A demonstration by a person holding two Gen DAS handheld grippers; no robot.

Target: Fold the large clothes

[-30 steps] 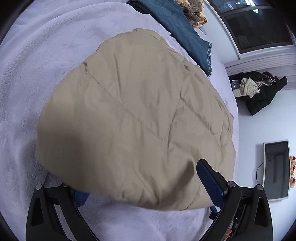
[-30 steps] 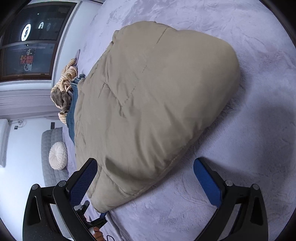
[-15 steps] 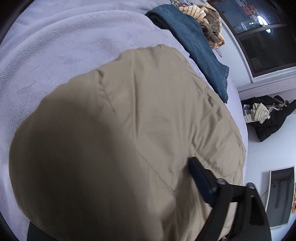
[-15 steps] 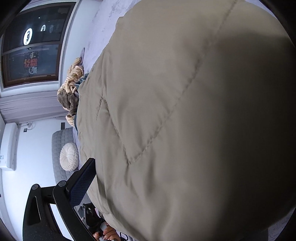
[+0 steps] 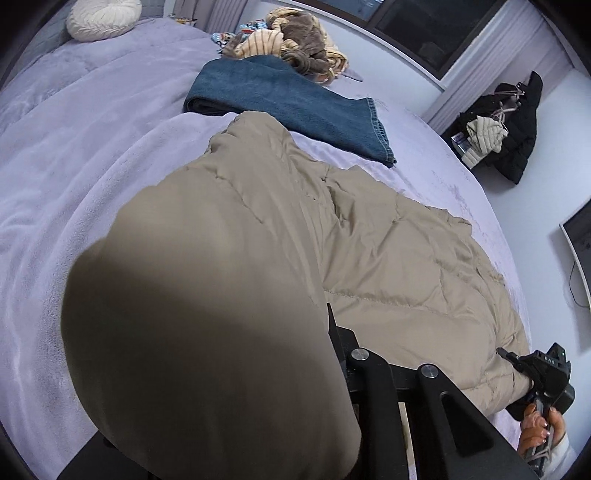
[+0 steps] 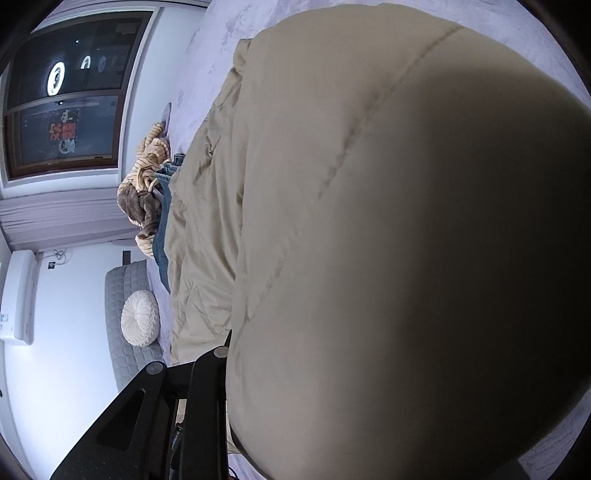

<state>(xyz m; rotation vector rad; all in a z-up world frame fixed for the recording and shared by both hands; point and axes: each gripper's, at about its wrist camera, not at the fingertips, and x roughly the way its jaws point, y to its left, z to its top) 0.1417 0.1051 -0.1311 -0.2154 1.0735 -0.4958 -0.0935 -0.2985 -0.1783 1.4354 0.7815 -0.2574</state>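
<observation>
Quilted coat: your beige padded coat [image 5: 399, 258] lies on the lavender bed cover [image 5: 74, 177], and its near end bulges up right against both lenses [image 6: 424, 258], so close that it hides most of each view.
Long axis: it runs away from you toward the folded jeans [image 5: 295, 107]; the far end stops just short of them, and I judge the fold has to travel along that line.
Left tool: your left tool [image 5: 334, 373] sits at the near left part of the raised end; only one black finger [image 5: 343, 343] shows, pressed against the fabric, and the other is buried, so you cannot tell how wide it stands, though it looks to be carrying cloth.
Right tool: your right tool [image 5: 517, 363] shows in the left view at the coat's near right corner, touching the hem, with your hand [image 5: 541, 435] on its handle; in its own view one finger [image 6: 216, 360] meets the coat and the rest is covered, so the grip cannot be read.
Nearer side: both sit at the same near end, one per corner, neither clearly closer.
Edges: the bed's right edge runs close beside the coat, with the wall beyond.
Open room: bare cover spreads wide to the left; ahead, the jeans and the heap of striped clothes [image 5: 291, 44] limit you, and the round cushion [image 5: 103, 16] lies well apart.
</observation>
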